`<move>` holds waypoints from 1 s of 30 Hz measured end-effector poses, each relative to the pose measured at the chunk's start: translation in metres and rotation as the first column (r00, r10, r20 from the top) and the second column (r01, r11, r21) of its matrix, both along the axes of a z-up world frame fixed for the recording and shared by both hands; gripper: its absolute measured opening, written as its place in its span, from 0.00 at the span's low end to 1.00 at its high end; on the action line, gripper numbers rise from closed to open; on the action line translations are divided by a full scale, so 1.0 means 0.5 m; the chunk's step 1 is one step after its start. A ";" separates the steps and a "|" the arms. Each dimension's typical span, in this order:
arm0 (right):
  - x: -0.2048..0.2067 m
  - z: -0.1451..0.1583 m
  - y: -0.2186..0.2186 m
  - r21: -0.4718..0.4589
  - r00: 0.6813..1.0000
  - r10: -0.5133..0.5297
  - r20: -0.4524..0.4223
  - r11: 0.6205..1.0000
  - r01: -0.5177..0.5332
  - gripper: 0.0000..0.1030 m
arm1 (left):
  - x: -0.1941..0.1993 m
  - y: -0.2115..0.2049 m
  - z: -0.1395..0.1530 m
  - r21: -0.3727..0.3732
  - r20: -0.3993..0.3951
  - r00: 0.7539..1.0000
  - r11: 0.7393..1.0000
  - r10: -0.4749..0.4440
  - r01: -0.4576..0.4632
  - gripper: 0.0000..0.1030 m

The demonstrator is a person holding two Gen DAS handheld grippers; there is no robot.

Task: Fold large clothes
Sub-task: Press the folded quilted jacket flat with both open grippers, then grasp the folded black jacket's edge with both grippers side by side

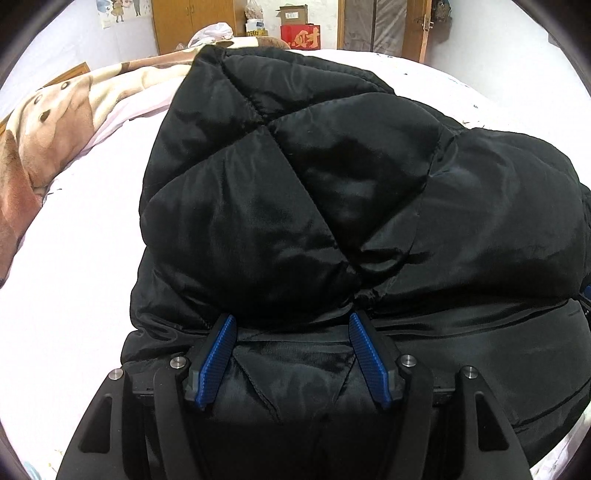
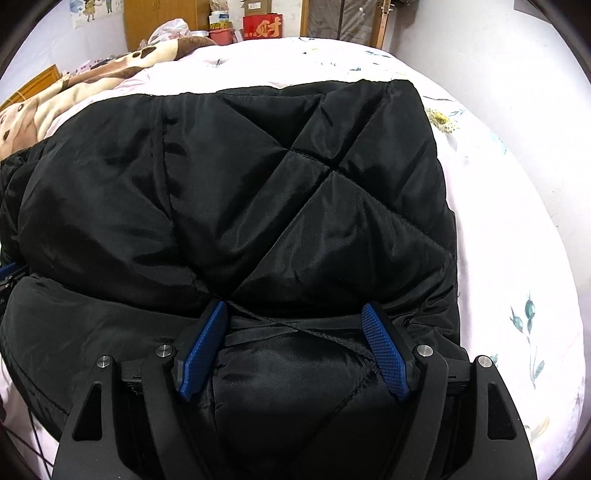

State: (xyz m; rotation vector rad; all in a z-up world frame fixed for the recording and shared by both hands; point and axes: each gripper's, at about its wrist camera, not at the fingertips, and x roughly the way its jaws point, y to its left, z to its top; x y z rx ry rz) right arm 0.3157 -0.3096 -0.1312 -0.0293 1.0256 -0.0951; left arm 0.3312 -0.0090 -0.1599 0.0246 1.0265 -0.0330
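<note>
A black quilted puffer jacket (image 1: 314, 192) lies folded over itself on a pale floral bed sheet (image 1: 81, 258); it also fills the right wrist view (image 2: 258, 192). My left gripper (image 1: 291, 321) is open, its blue-padded fingers (image 1: 218, 358) resting on the near lower layer just below the folded-over top layer's edge, with nothing pinched. My right gripper (image 2: 295, 310) is also open, its blue pads (image 2: 384, 350) spread over the jacket's near edge at the same fold line. The other gripper peeks in at each view's side edge.
A brown and cream dog-print blanket (image 1: 48, 125) lies at the bed's far left. Beyond the bed stand a wooden wardrobe (image 1: 192, 22), a red box (image 1: 301, 37), a plastic bag (image 1: 212, 33) and a door (image 1: 380, 26). Bare sheet (image 2: 517, 258) lies right of the jacket.
</note>
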 end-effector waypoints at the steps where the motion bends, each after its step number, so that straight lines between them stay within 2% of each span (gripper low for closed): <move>1: -0.001 0.002 0.002 -0.001 1.000 0.002 0.001 1.000 -0.002 0.72 | 0.001 0.003 -0.004 0.000 0.003 1.000 1.000 -0.002 0.002 0.62; 8: -0.004 0.031 0.001 0.003 0.999 0.051 0.006 0.999 -0.051 0.73 | -0.021 0.021 0.039 0.002 0.017 0.998 0.998 -0.061 0.061 0.62; 12: -0.016 0.062 0.002 -0.002 0.998 0.047 0.030 0.999 -0.047 0.73 | -0.035 0.020 0.066 0.030 0.034 0.996 0.997 -0.076 0.075 0.62; 15: -0.026 0.084 -0.003 -0.011 0.997 0.054 0.049 0.998 -0.054 0.73 | -0.045 0.027 0.082 0.058 0.037 0.997 0.996 -0.066 0.064 0.68; 17: -0.033 0.098 -0.015 0.003 0.997 0.042 0.066 0.999 -0.042 0.73 | -0.049 0.048 0.098 0.043 0.052 0.997 0.998 -0.050 0.048 0.68; 20: -0.040 0.116 -0.040 0.022 0.997 0.010 0.081 1.000 -0.012 0.74 | -0.050 0.103 0.110 0.023 0.057 0.998 1.000 -0.006 0.005 0.76; 22: -0.043 0.123 -0.060 0.035 0.996 -0.013 0.084 0.999 0.010 0.74 | -0.039 0.132 0.111 -0.009 0.041 0.999 1.000 0.007 -0.006 0.77; 26: -0.050 0.132 -0.101 0.065 0.996 -0.060 0.073 0.996 0.055 0.75 | -0.011 0.201 0.091 -0.110 -0.042 0.999 0.994 -0.010 0.006 0.79; 30: -0.046 0.126 -0.144 0.143 0.996 -0.087 0.034 0.986 0.081 0.75 | 0.006 0.231 0.066 -0.099 -0.096 0.993 0.994 -0.063 0.053 0.83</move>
